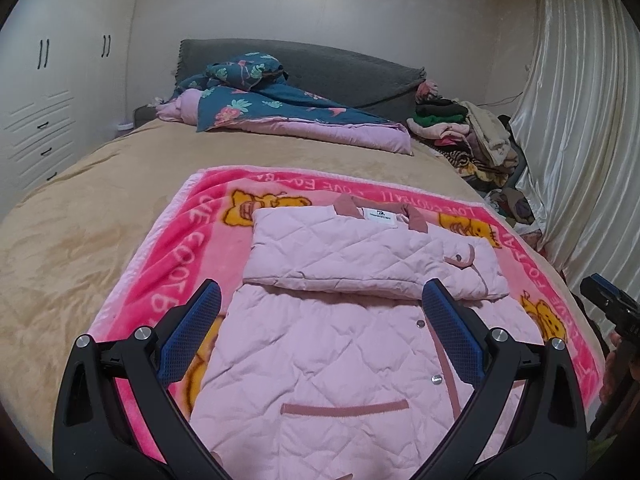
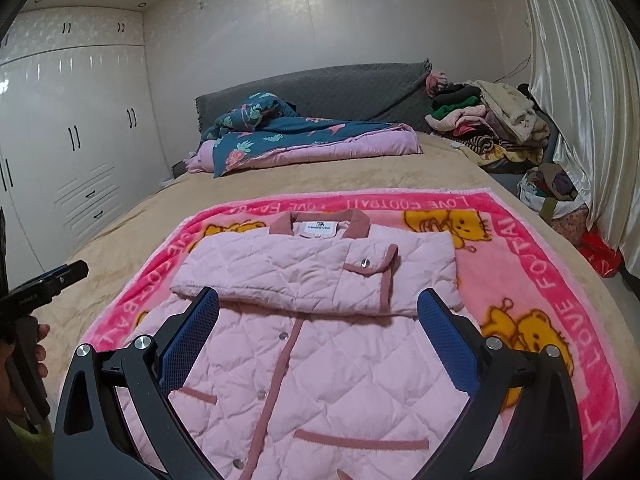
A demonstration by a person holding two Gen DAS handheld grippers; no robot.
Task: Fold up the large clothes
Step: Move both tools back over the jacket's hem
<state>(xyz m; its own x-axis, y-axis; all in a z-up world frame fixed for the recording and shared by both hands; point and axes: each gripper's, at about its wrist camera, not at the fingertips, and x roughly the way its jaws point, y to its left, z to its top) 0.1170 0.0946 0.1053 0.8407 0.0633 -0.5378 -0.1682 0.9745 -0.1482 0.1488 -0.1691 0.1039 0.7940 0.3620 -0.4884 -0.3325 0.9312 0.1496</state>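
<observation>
Pink quilted jacket [image 1: 360, 344] lies on the pink cartoon blanket [image 1: 176, 240] on the bed, sleeves folded across its chest. From my left view, my left tongs [image 1: 320, 328] hang spread and empty above its hem. It looks soft, puffy and light; I'd pinch the hem corners. From my right view, my right tongs [image 2: 318, 336] are likewise spread and empty; the blanket reads "LOVE FOOTBALL" [image 2: 408, 203], and the collar label [image 2: 318, 227] is too small to read.

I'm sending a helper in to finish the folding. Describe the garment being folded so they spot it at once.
On the tan bed, nearest the foot, lies a bright pink cartoon-bear blanket. Spread on it is the pink quilted jacket, sleeves folded across its chest. Unlike the floral quilt and clothes pile at the headboard, it has dusty-rose trim, metal snaps and a white neck label.
</observation>
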